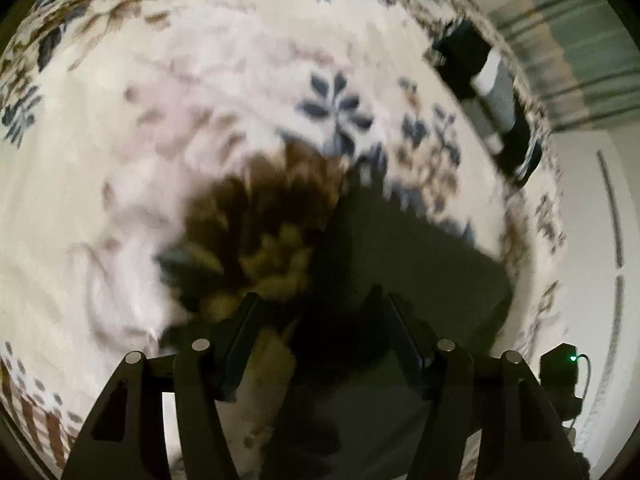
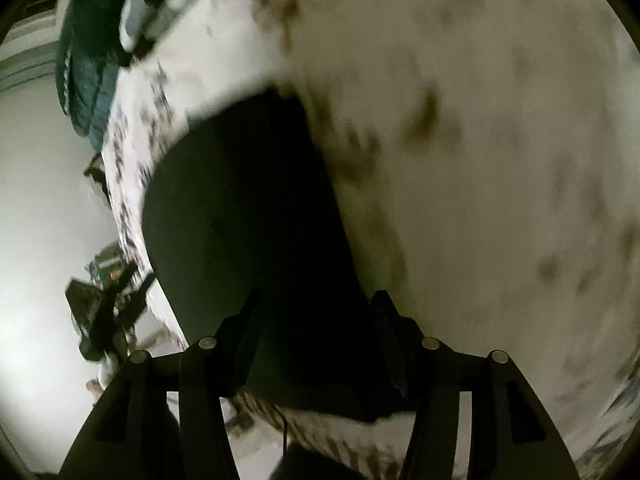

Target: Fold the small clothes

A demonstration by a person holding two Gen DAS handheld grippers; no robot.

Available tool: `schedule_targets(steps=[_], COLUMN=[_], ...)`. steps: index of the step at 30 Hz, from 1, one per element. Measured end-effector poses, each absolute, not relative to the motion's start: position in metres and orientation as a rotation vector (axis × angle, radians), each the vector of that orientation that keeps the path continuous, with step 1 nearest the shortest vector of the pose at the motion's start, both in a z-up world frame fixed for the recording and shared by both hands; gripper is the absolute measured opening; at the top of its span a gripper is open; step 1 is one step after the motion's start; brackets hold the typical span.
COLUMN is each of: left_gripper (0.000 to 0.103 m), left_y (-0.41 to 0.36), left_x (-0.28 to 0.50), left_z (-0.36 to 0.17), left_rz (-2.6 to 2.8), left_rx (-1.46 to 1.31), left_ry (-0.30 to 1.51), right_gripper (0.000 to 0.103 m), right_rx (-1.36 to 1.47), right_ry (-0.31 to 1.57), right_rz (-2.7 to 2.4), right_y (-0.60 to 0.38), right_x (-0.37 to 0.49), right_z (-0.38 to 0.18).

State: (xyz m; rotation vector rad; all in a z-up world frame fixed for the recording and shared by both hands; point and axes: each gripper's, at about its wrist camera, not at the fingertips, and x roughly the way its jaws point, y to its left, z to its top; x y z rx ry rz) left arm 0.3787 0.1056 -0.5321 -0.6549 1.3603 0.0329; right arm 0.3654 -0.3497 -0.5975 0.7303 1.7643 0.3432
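We are holding our left gripper [image 1: 316, 312] and right gripper [image 2: 316, 312] with jaws spread apart, pinching nothing, over a dark folded cloth [image 1: 420, 248] that is lying flat on the flowery bedspread [image 1: 160, 140].

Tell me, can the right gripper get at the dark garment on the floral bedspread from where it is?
Probably yes. The right gripper hangs directly over the dark garment, jaws apart, with the cloth lying flat on the floral bedspread between and ahead of them. Nothing stands in the way, though motion blur hides whether it touches.
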Motion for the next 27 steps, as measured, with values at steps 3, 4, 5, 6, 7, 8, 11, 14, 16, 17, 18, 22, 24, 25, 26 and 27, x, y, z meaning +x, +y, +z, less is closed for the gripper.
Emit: schedule_targets(steps=[3, 4, 5, 6, 7, 8, 11, 14, 16, 17, 18, 22, 24, 25, 26, 27], left_gripper=[0.06, 0.06, 0.06, 0.06, 0.06, 0.06, 0.06, 0.06, 0.06, 0.06, 0.059, 0.013, 0.012, 0.012, 0.011, 0.011], left_y=[0.096, 0.093, 0.091, 0.09, 0.089, 0.087, 0.085, 0.083, 0.081, 0.079, 0.078, 0.074, 0.073, 0.074, 0.076, 0.078], left_x=[0.376, 0.376, 0.377, 0.377, 0.379, 0.381, 0.389, 0.405, 0.421, 0.429, 0.435, 0.459, 0.461, 0.46, 0.459, 0.458], left_z=[-0.539, -0.538, -0.537, -0.535, -0.534, -0.532, -0.529, -0.533, -0.542, -0.545, -0.547, -0.547, -0.545, -0.541, -0.535, -0.529], left_rz=[0.033, 0.029, 0.029, 0.027, 0.022, 0.019, 0.007, -0.003, -0.011, -0.009, -0.007, 0.019, 0.029, 0.036, 0.04, 0.044], left_rx=[-0.63, -0.622, -0.61, -0.602, -0.595, -0.589, -0.57, -0.57, -0.577, -0.57, -0.561, -0.518, -0.513, -0.523, -0.53, -0.538], left_ry=[1.387, 1.388, 1.391, 1.392, 1.394, 1.395, 1.394, 1.387, 1.389, 1.382, 1.369, 1.318, 1.306, 1.291, 1.272, 1.252], right_gripper=[0.016, 0.015, 0.013, 0.012, 0.012, 0.012, 0.014, 0.023, 0.039, 0.059, 0.072, 0.073, 0.073, 0.071, 0.047, 0.016], right_rx=[0.644, 0.643, 0.639, 0.631, 0.624, 0.616, 0.559, 0.491, 0.469, 0.475, 0.485, 0.574, 0.595, 0.599, 0.599, 0.572], right_ry=[1.753, 1.729, 1.694, 1.665, 1.637, 1.641, 1.752, 1.745, 1.646, 1.595, 1.566, 1.529, 1.554, 1.566, 1.557, 1.548], right_rz=[0.332, 0.33, 0.303, 0.271, 0.237, 0.216, 0.238, 0.256, 0.277, 0.303, 0.319, 0.391, 0.425, 0.43, 0.432, 0.415], right_y=[-0.337, -0.336, -0.339, -0.344, -0.35, -0.354, -0.347, -0.337, -0.336, -0.335, -0.335, -0.317, -0.307, -0.303, -0.3, -0.299], right_x=[0.346, 0.343, 0.341, 0.34, 0.338, 0.334, 0.333, 0.351, 0.369, 0.379, 0.386, 0.437, 0.455, 0.46, 0.462, 0.461], right_z=[-0.597, -0.592, -0.584, -0.577, -0.573, -0.576, -0.597, -0.585, -0.563, -0.556, -0.552, -0.572, -0.59, -0.595, -0.599, -0.599])
